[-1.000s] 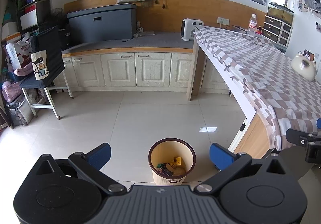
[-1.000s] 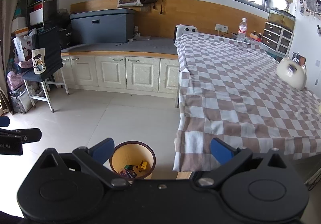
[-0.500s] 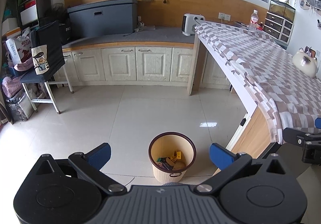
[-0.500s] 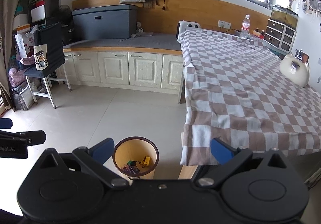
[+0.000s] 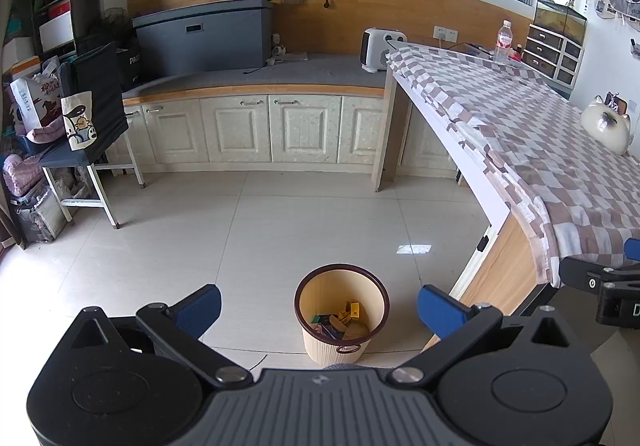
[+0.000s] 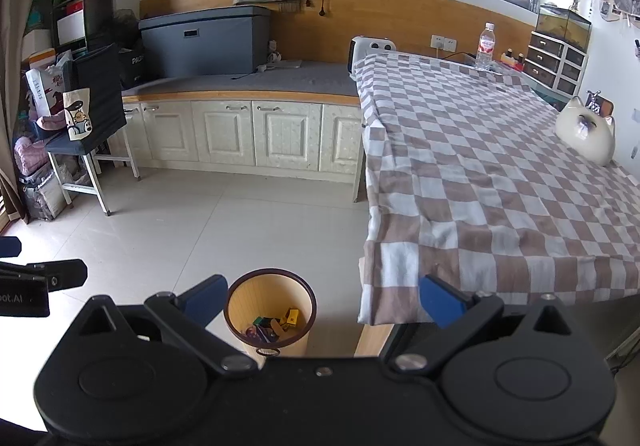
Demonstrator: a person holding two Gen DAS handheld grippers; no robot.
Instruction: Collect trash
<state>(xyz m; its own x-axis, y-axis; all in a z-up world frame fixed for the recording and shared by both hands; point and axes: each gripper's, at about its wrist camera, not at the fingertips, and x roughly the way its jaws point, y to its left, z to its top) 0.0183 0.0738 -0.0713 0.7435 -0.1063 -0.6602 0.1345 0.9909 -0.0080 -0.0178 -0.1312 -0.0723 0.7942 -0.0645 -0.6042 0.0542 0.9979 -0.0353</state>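
The left gripper (image 5: 319,308) hangs above the tiled floor (image 5: 280,230) with its blue-padded fingers (image 5: 199,309) spread wide and nothing between them. Seen through that gap, the trash bin (image 5: 341,320), a beige ribbed pail with a dark brown rim, stands on the floor just beside the near corner of the desk (image 5: 504,270). Inside it lies a small heap of trash (image 5: 340,322): a yellow scrap, a dark wrapper and some tan pieces. The right gripper (image 6: 323,302) is likewise released, its fingers (image 6: 442,304) wide apart and holding nothing; its left finger sits over the bin's rim in the picture, while its right finger lies in front of the hanging edge of the checked tablecloth (image 6: 500,174). The cloth covers the desk top and drapes over the near edge. At the far end of the desk stands a water bottle (image 6: 485,46), and a white cat-shaped object (image 6: 584,136) rests at the desk's right edge. Each gripper's tip shows at the side of the other's view.
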